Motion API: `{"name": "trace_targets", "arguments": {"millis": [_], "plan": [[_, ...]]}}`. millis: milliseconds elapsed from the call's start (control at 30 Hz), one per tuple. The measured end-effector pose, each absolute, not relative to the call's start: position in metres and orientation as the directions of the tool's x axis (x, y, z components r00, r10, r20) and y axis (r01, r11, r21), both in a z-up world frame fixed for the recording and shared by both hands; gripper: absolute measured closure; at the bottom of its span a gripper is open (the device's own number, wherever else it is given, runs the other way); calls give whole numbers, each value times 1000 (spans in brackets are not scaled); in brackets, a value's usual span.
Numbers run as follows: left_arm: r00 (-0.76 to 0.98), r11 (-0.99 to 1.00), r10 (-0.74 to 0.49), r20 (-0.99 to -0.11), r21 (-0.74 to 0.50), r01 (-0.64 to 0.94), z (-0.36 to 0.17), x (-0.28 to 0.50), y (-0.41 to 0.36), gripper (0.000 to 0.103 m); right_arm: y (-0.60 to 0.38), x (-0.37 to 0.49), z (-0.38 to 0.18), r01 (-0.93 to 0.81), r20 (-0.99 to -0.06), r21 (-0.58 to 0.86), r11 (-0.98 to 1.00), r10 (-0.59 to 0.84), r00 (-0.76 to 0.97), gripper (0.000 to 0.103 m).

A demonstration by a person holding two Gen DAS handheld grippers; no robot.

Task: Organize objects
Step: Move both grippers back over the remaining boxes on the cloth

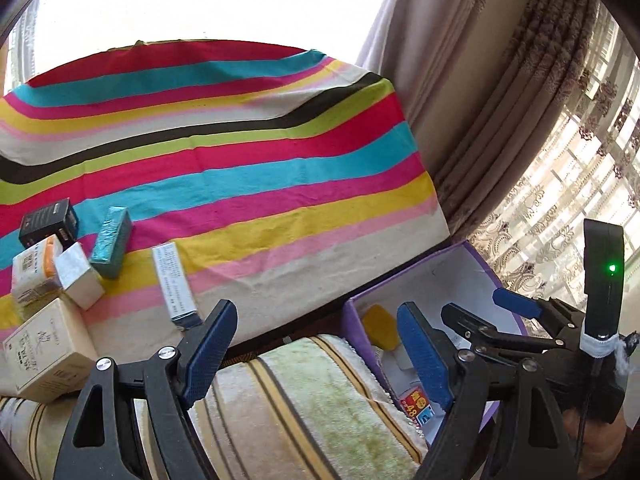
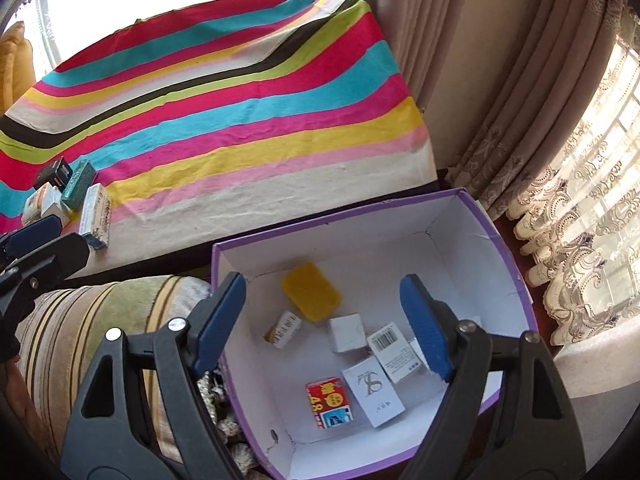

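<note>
Right wrist view looks down into a purple box (image 2: 496, 236) with white inner walls, standing beside a striped cushion (image 2: 100, 312) and below the table with the striped cloth (image 2: 240, 100). On the floor of this box lie a yellow block (image 2: 311, 291), a red carton (image 2: 329, 402), a white carton with a grey logo (image 2: 374, 390), one with a barcode (image 2: 394, 350), a plain white cube (image 2: 347, 332) and a small tilted white carton (image 2: 285, 328). The right gripper (image 2: 324, 324) hangs over the box with its blue pads spread wide, holding nothing and touching nothing. In the left wrist view the left gripper (image 1: 320, 352) is also spread wide and empty, above the cushion and the near edge of the box. On the cloth at the left a group of small boxes waits: a black one (image 1: 48, 222), a teal one (image 1: 111, 240), a long white one (image 1: 176, 284), a beige one (image 1: 40, 350). The box's right side is hidden behind the gripper arms, and the printing on the cartons is too small to read
</note>
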State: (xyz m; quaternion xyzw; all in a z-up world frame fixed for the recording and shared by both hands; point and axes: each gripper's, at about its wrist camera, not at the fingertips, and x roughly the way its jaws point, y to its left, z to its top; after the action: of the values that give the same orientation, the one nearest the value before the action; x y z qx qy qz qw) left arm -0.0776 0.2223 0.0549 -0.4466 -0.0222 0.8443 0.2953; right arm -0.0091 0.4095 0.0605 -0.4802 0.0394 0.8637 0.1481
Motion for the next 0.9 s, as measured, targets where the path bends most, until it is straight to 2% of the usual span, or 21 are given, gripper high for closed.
{"name": "trace_targets", "arguments": {"millis": [600,900], "plan": [[-557,-935,342,-757,-213,-284,48,-98,120,20,305,-65,45,-51,-854,27,-998,4,-520,21],[-585,-964,263,-767,-228,-134,38,-96,60,20,260,-91,37,61,-855,42,-997,-67,-514,21]]}}
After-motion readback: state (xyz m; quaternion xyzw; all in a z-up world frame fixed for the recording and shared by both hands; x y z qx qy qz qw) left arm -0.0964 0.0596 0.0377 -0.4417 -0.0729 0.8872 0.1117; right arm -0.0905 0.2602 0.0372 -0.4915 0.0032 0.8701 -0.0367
